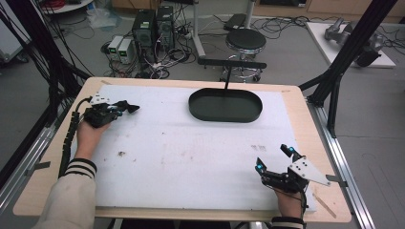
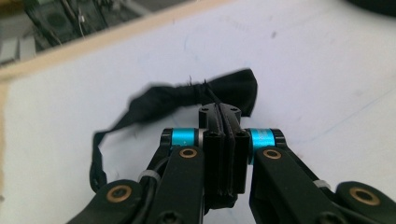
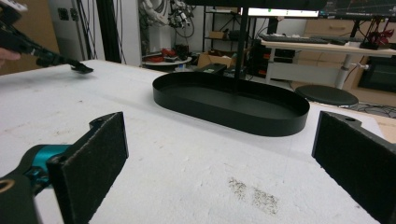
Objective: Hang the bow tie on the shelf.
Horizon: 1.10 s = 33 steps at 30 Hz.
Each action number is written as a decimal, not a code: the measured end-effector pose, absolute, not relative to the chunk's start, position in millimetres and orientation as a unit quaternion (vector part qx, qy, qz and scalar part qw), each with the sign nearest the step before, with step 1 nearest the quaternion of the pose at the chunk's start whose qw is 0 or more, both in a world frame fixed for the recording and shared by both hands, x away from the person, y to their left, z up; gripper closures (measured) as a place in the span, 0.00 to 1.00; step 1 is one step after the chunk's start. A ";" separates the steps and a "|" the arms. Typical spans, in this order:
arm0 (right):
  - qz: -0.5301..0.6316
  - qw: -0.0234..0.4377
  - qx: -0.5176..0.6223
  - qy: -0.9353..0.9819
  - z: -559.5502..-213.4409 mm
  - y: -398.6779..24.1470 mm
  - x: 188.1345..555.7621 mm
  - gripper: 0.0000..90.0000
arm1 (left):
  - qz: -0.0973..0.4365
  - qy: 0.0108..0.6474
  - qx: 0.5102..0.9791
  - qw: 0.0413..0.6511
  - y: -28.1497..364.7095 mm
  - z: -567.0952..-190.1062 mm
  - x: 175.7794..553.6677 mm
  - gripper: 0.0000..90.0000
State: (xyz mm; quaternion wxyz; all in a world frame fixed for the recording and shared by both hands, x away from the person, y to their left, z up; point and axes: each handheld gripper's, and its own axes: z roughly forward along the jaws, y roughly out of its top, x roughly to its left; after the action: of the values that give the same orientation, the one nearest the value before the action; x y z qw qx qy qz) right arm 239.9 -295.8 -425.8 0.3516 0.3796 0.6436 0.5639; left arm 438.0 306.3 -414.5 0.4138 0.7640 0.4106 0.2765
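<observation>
A black bow tie [image 2: 205,93] is the thing in hand, sitting at about nine o'clock on the white-covered table [image 1: 191,157], near its left edge. It looks like soft fabric: light, limp, with no stiffness of its own, so its wings and its thin strap [image 2: 100,149] should droop and trail when lifted. It is unlikely to break or slip much against padded jaws, though the loose strap could snag or drag across the table. The best place to take hold is the cinched knot at the middle, where the cloth is bunched thickest and the two wings balance.

That is where the left gripper [image 2: 223,122] has it. In the left gripper view the jaws are pressed nearly flat together, pinching the fabric just below the knot, with one wing spreading toward two o'clock and the other toward ten o'clock, and the strap curling down at eight o'clock. In the high view the left gripper [image 1: 122,108] points toward three o'clock with the dark cloth at its tip.

The right gripper [image 1: 274,158] rests at about five o'clock on the table, jaws spread wide and holding nothing. The black oval tray [image 1: 225,117] lies at twelve o'clock, well apart from both grippers.
</observation>
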 end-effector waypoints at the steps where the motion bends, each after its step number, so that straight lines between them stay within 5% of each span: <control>1: 0.564 0.351 0.381 0.644 -425.8 -295.9 239.6 0.03 | 0.285 0.402 0.761 0.422 305.1 -408.6 434.3 0.97; 15: 0.567 0.348 0.383 0.640 -425.6 -296.1 239.2 0.03 | 0.381 0.274 0.730 0.497 273.8 -354.6 388.1 0.98; 33: 0.570 0.348 0.384 0.638 -425.4 -296.8 239.0 0.03 | 0.345 0.171 0.712 0.587 175.5 -303.6 374.9 0.98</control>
State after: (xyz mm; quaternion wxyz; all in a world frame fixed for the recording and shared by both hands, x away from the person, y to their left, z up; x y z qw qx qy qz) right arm 239.0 -296.8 -425.4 0.3483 0.3836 0.6378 0.5698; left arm 374.9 175.5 -303.6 0.5871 0.7122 0.1708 0.3448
